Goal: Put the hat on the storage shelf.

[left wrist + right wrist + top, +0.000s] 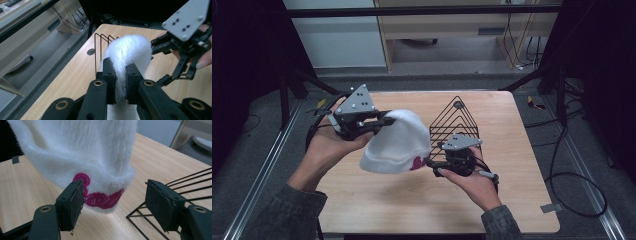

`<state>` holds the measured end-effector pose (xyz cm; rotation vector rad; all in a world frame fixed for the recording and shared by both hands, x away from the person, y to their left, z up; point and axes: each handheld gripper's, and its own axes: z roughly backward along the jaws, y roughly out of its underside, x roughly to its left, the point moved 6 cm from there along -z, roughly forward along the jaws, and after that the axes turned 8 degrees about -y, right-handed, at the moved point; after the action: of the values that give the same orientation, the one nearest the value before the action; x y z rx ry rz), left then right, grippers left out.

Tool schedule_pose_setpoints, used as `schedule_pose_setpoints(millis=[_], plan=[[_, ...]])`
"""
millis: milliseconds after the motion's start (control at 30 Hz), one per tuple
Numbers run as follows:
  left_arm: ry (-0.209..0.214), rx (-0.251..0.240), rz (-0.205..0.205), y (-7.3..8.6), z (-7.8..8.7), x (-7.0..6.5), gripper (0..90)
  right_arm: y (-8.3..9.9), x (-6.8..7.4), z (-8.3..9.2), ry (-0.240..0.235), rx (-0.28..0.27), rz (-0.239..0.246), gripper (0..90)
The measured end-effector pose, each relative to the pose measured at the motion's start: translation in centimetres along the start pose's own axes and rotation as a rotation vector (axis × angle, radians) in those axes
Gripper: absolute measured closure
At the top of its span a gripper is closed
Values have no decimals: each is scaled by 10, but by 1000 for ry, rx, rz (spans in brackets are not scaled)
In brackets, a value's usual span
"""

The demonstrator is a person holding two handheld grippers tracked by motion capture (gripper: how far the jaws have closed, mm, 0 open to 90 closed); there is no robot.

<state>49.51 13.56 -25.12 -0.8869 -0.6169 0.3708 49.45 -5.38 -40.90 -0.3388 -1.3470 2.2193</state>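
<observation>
White fuzzy beanie (398, 142), held above the desk (377, 205) beside the wire rack (455, 122): left claw (121, 82) clamped on its fabric for lift, right claw (117, 205) spread beneath its pink-embroidered hem, apparently ready to grip.

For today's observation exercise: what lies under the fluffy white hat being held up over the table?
Beneath the fluffy white hat with pink embroidery, held off the surface by the left claw, bare light wooden tabletop shows. The patch directly below it is covered in the high view.
</observation>
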Motion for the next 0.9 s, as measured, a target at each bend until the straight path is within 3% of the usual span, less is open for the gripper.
schedule_pose_setpoints(millis=[233, 400, 533, 633, 900], plan=[[16, -3, -5, -3, 0, -1, 818, -2, -2, -10, -61, -7, -18, 341], [22, -18, 12, -5, -4, 0, 818, -3, 0, -13, -87, -3, -14, 490], [25, -24, 16, -9, -6, -2, 818, -2, 2, -13, -91, 3, -3, 654], [23, -24, 17, -10, -7, -3, 818, -2, 2, -12, -93, 5, 7, 718], [6, -20, 23, -10, -8, -2, 817, -1, 0, -1, -74, 5, 15, 777]])
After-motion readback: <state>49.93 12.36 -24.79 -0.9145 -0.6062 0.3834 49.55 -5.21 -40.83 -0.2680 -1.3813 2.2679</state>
